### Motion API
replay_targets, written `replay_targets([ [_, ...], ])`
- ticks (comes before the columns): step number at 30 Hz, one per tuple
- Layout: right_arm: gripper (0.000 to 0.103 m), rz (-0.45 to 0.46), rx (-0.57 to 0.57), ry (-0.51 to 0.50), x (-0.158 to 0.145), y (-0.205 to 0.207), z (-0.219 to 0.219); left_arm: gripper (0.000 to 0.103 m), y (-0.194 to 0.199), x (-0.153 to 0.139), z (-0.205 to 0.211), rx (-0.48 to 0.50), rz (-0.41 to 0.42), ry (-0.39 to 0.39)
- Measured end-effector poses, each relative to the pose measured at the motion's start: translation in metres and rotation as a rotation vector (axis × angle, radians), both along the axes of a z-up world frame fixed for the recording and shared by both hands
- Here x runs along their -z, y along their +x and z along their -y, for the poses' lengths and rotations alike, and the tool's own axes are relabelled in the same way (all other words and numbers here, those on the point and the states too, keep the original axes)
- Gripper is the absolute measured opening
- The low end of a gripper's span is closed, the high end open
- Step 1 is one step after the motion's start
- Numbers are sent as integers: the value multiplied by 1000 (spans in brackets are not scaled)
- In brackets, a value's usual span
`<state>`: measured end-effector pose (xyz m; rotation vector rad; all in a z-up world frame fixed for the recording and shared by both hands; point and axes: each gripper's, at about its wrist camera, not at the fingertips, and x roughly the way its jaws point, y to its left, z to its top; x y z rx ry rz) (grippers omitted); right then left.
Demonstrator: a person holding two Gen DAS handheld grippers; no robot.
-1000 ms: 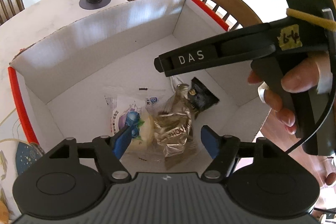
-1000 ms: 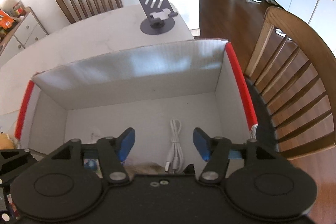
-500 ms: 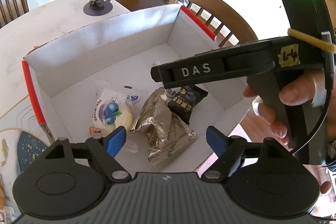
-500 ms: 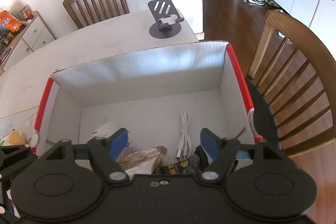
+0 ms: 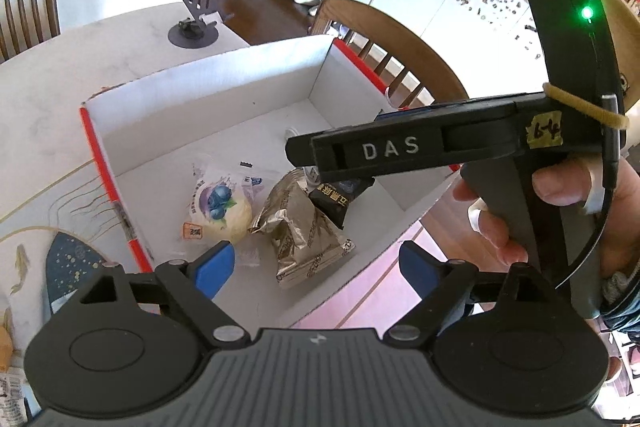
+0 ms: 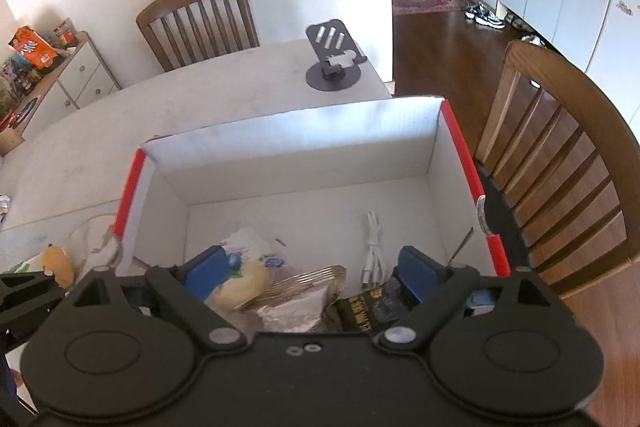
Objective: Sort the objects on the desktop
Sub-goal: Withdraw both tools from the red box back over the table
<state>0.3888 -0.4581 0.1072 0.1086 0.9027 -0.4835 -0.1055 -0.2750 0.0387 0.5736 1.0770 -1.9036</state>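
Hovering both grippers, left gripper [image 5: 316, 263] and right gripper [image 6: 310, 273], jaws opening and empty, I see packets in the box [image 5: 224, 95] directly below.

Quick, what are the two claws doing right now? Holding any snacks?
Left claw: opening, empty, above the box.
Right claw: opening, empty too.

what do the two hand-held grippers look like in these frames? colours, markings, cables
Both are matte black with blue finger pads and two round discs on the body. The left hand-held gripper has a ribbed grey top. The right hand-held gripper, seen from the side, reads "DAS" in white, carries a yellow tape tag with handwriting, a tan rubber band, a green LED and a thin black cable.
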Motion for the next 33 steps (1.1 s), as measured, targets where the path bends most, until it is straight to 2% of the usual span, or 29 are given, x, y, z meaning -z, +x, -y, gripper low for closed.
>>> replay_targets([
  [1, 95, 3, -2, -2, -1, -1, -3, 91, 3, -1, -3, 0, -2, -6],
  [3, 96, 12, 2, -4, -3, -3, -10, 103, 10, -4, -11, -2, -6, -16],
  [24, 99, 69, 30, -18, -8, -16, -106, 103, 106, -18, -81, -9, -28, -102],
  [33, 99, 81, 40, -5, -1, -10, -141, 103, 153, -13, -102, -34, -28, -99],
])
